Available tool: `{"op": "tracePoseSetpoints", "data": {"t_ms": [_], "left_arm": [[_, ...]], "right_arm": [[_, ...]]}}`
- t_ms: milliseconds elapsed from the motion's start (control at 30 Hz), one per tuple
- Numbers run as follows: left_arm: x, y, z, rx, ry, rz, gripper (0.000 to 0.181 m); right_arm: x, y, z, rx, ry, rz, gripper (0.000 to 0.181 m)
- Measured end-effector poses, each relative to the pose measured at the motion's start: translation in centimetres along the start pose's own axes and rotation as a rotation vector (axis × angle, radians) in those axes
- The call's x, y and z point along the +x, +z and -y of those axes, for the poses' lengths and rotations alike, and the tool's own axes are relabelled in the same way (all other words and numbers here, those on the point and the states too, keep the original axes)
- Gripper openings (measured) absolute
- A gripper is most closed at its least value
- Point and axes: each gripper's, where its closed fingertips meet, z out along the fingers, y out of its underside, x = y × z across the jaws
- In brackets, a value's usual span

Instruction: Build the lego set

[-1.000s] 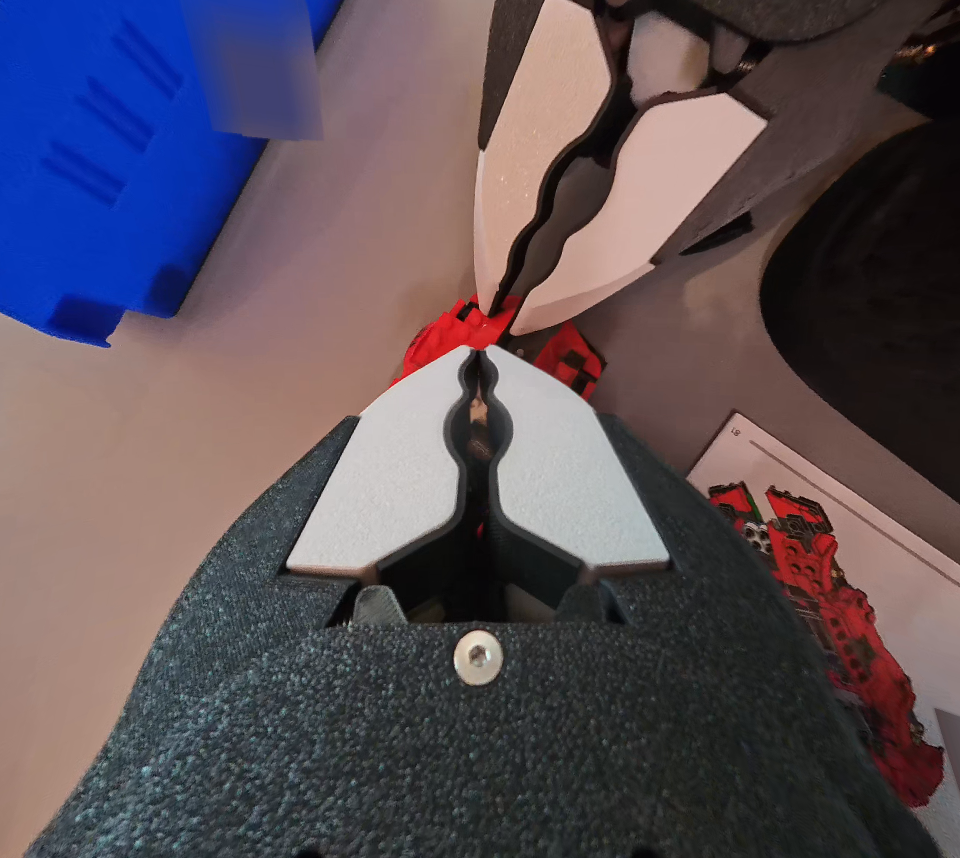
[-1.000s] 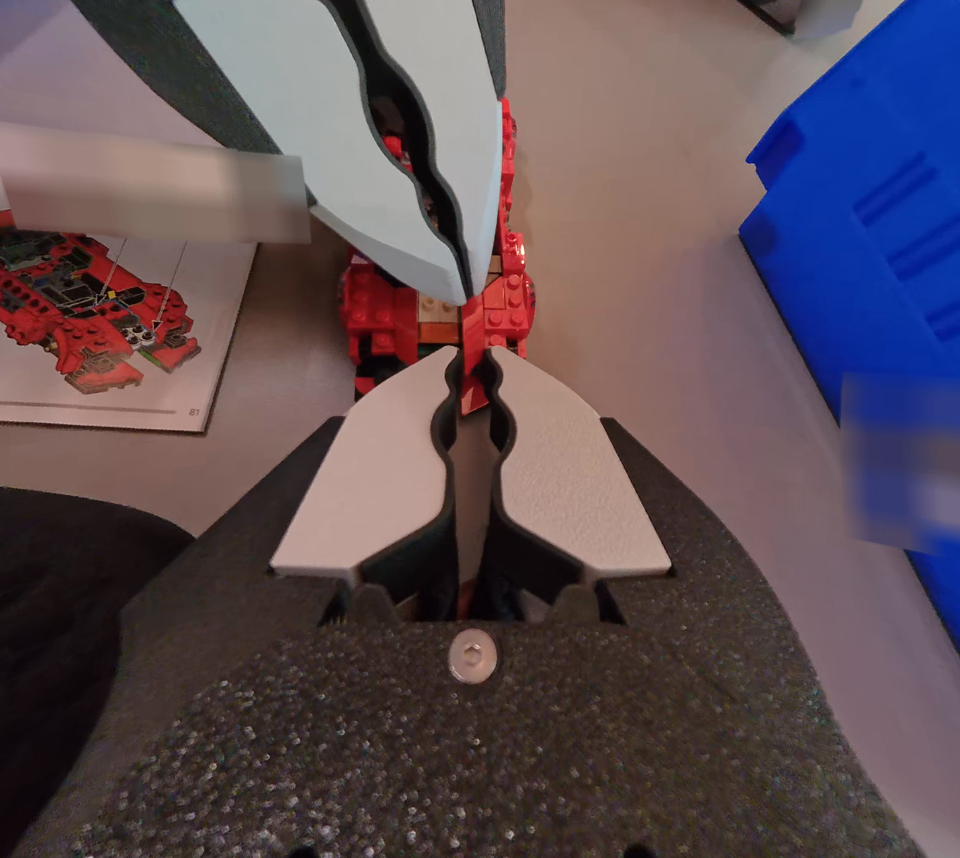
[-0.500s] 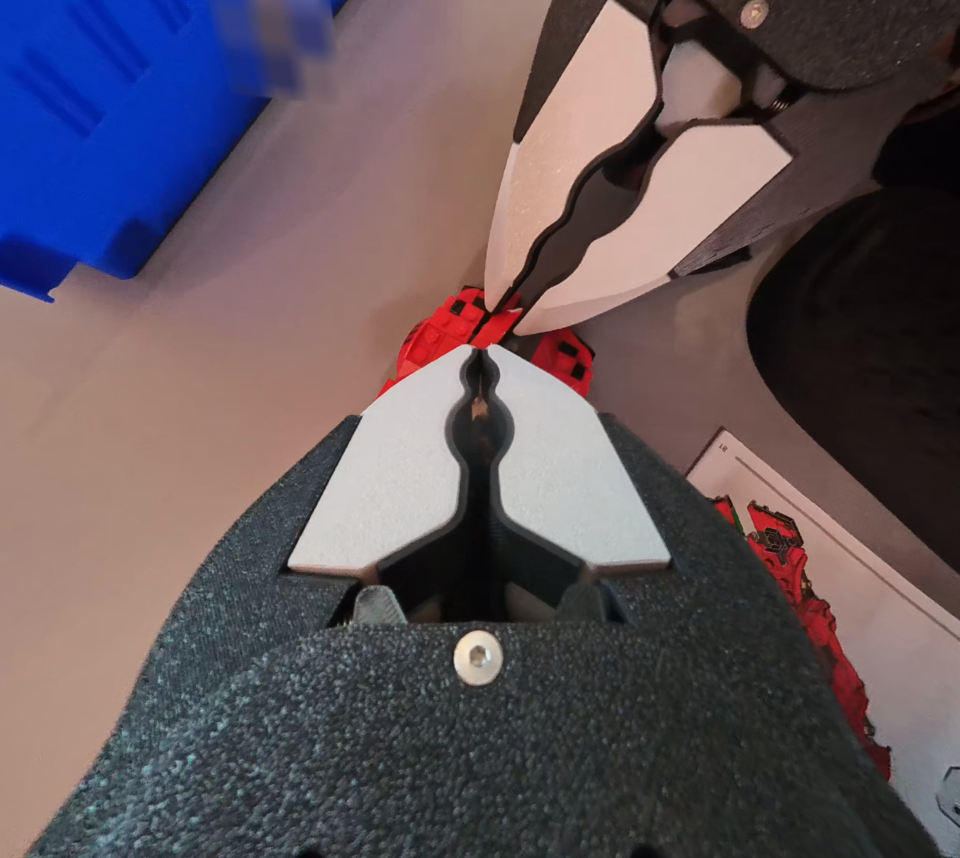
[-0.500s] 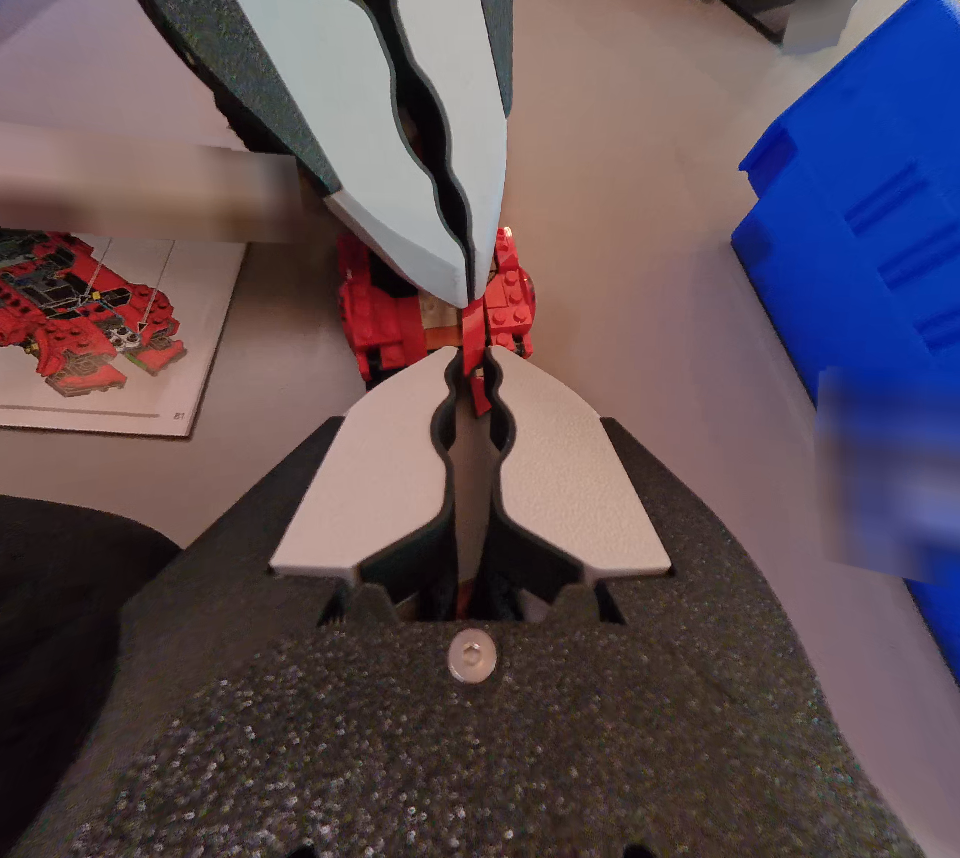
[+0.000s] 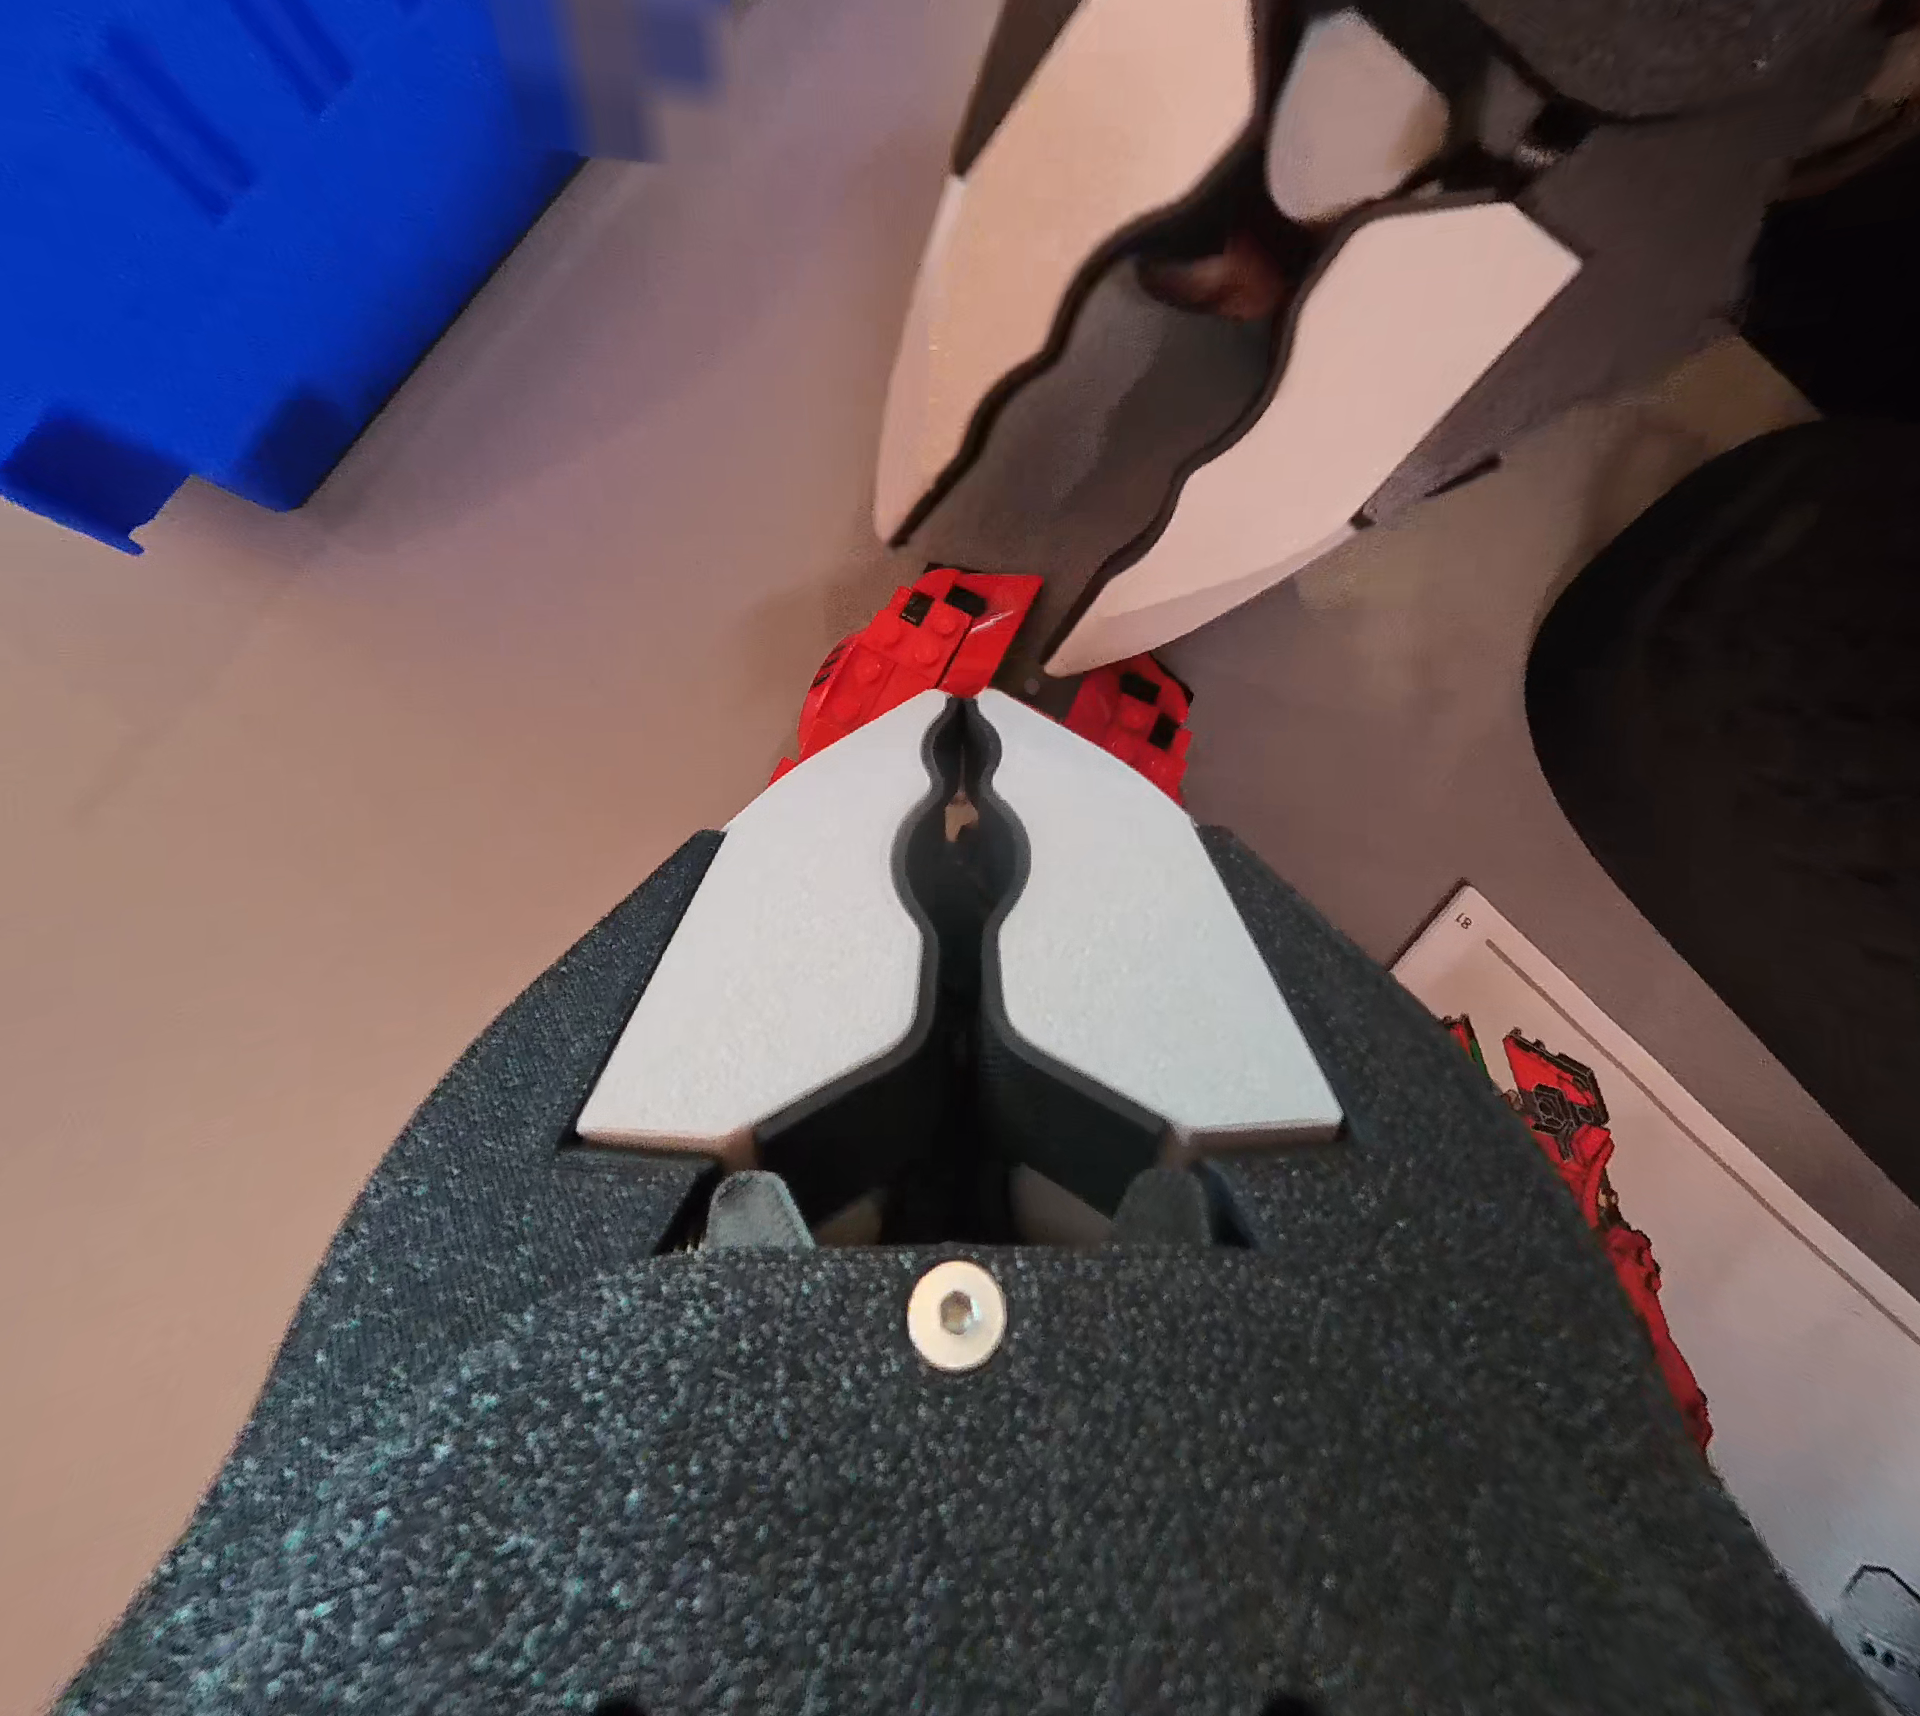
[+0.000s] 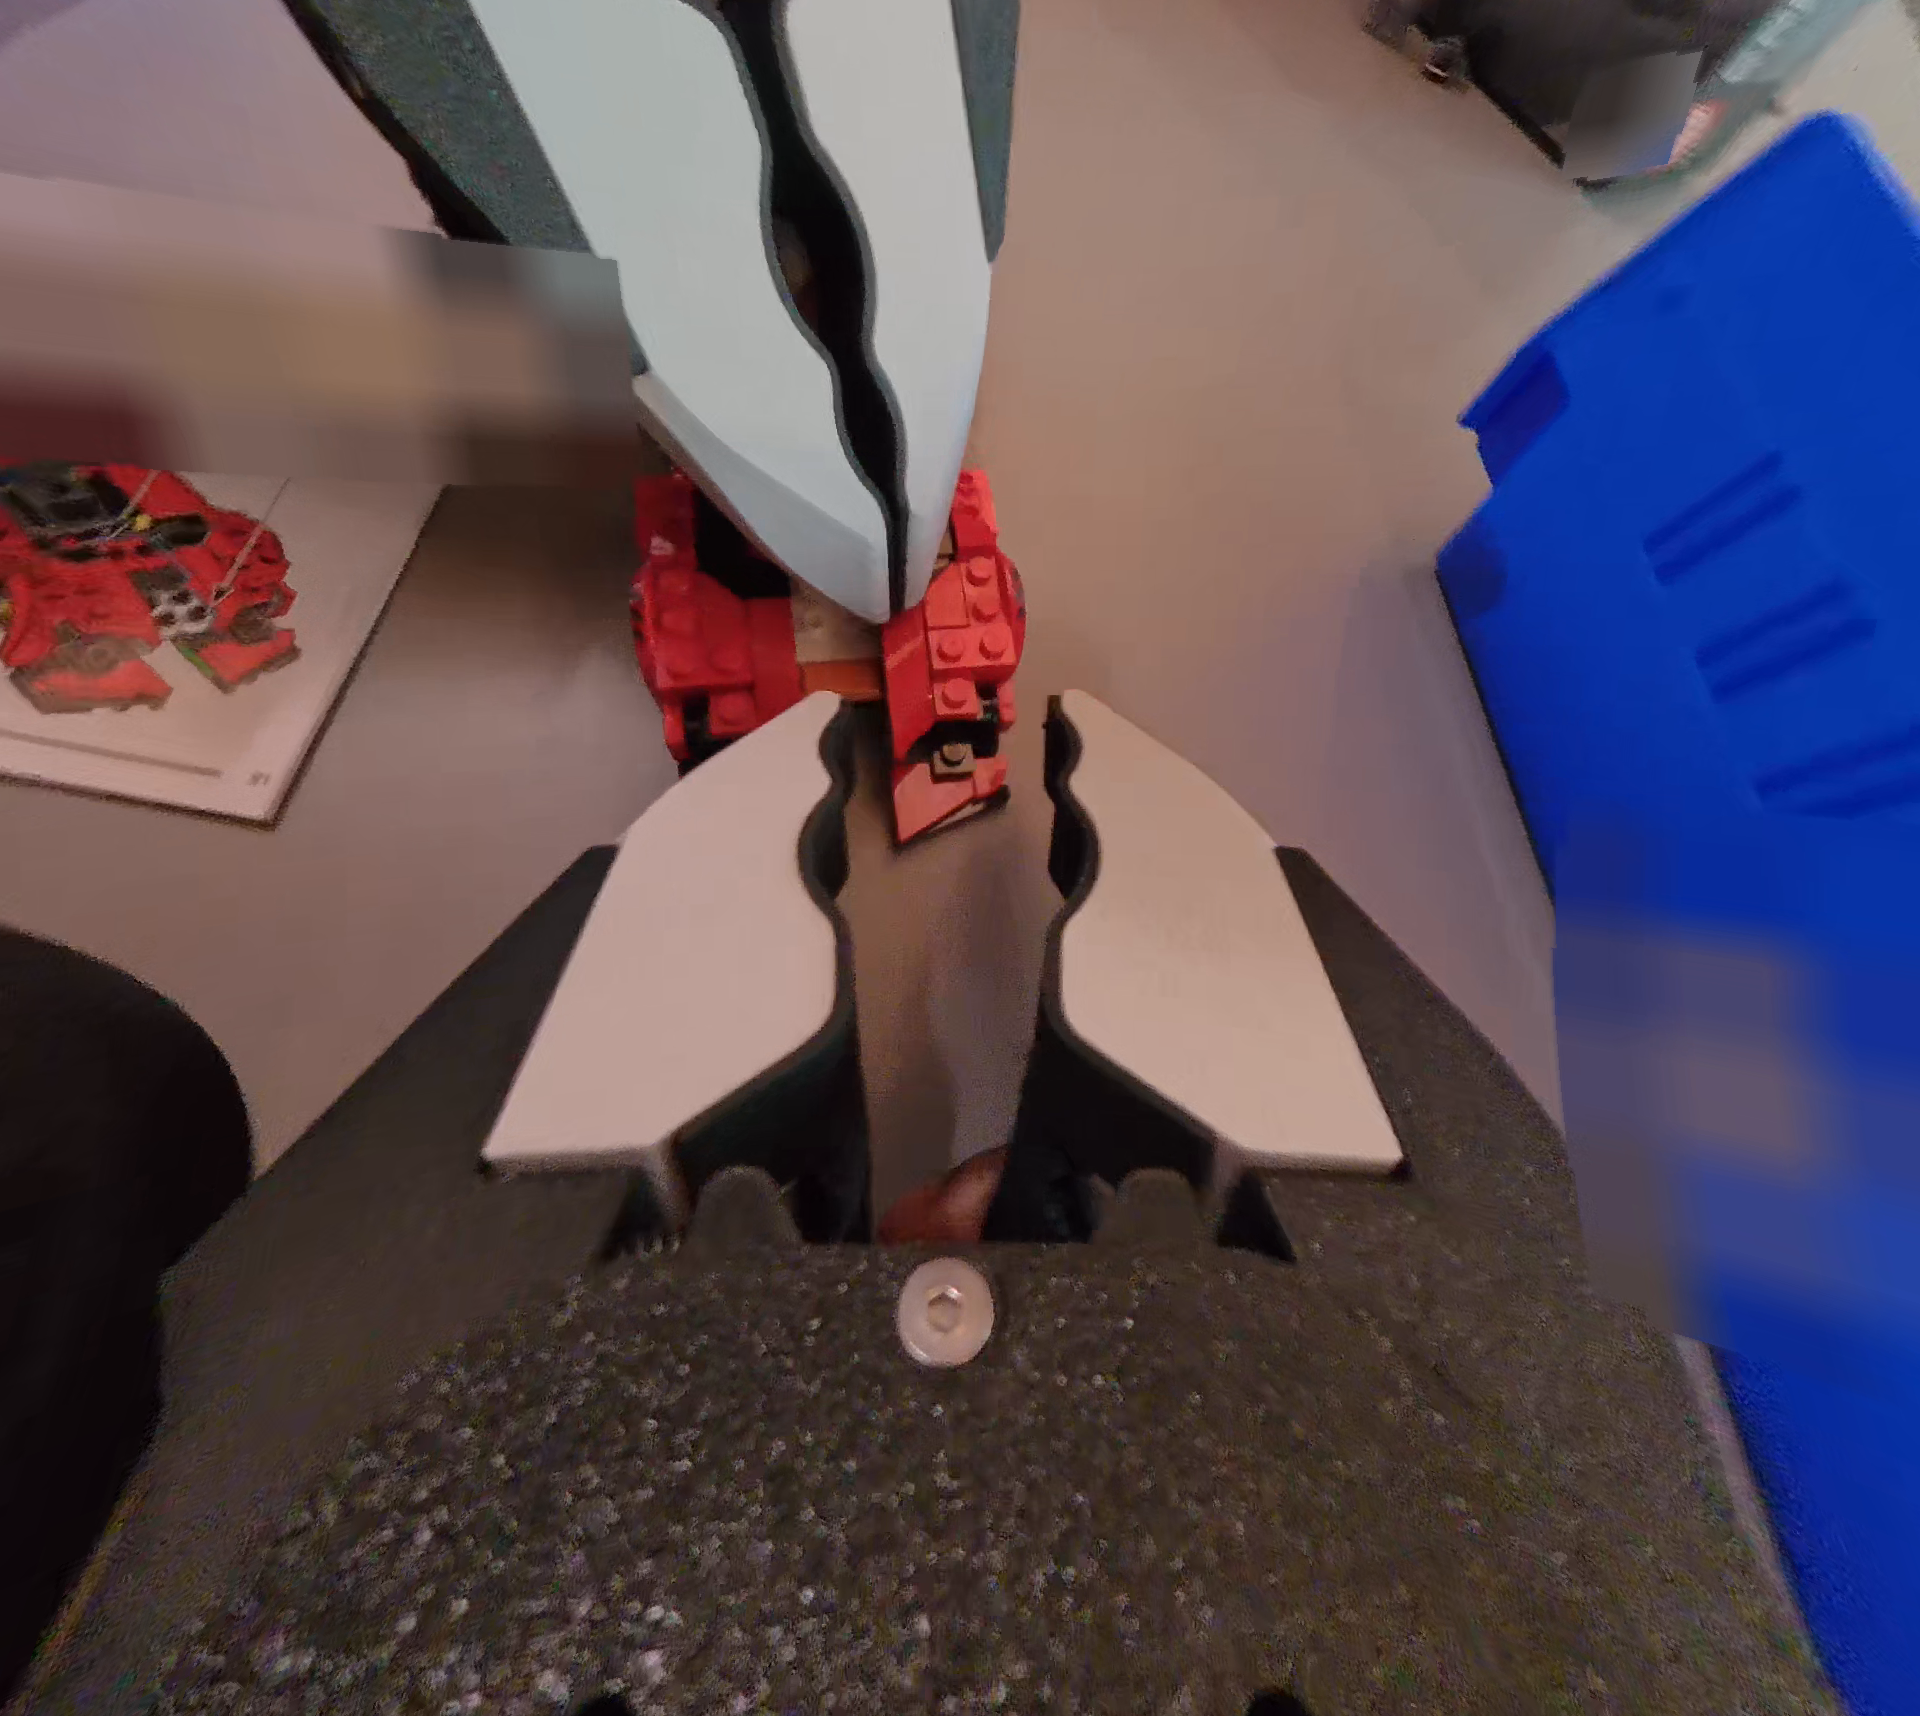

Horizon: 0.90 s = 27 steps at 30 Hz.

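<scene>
Lego model (image 6: 831, 638) — a red, part-built assembly — sits on the table (image 6: 1195, 419) between instruction booklet (image 6: 156, 627) and blue bin (image 6: 1714, 627). Left gripper (image 6: 894, 596) is clenched on its top, apparently steadying it. Right gripper (image 6: 940, 710) is released, jaws straddling the near red wedge — next move likely calls for closing there.

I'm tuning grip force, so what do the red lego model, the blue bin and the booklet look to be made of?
The red lego model looks like hard, glossy moulded plastic: studs and sharp edges catch highlights. The blue bin seems rigid plastic with a smoother, duller sheen and moulded ribs. The booklet appears to be thin printed paper lying flat, finish unclear.
</scene>
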Motion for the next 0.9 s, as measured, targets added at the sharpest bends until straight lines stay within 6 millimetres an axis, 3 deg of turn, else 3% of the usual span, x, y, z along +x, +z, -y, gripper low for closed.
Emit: {"op": "tracePoseSetpoints", "data": {"t_ms": [67, 167, 267, 900], "left_arm": [[-0.1, 0.0, 0.0, 0.0, -0.002, 0.006, 0.0], [-0.1, 0.0, 0.0, -0.003, -0.014, 0.009, 0.0], [-0.1, 0.0, 0.0, -0.003, -0.044, 0.005, 0.0], [-0.3, 0.0, -0.3, -0.034, -0.215, -0.026, 0.001]], "right_arm": [[0.3, 0.4, 0.4, 0.032, -0.025, 0.098, 0.045], [-0.2, 1.1, 0.5, 0.043, -0.018, 0.286, 0.041], [-0.2, 1.6, 0.2, 0.005, -0.028, 0.359, 0.043], [-0.7, 1.8, -0.3, -0.036, -0.021, 0.42, 0.036]]}}
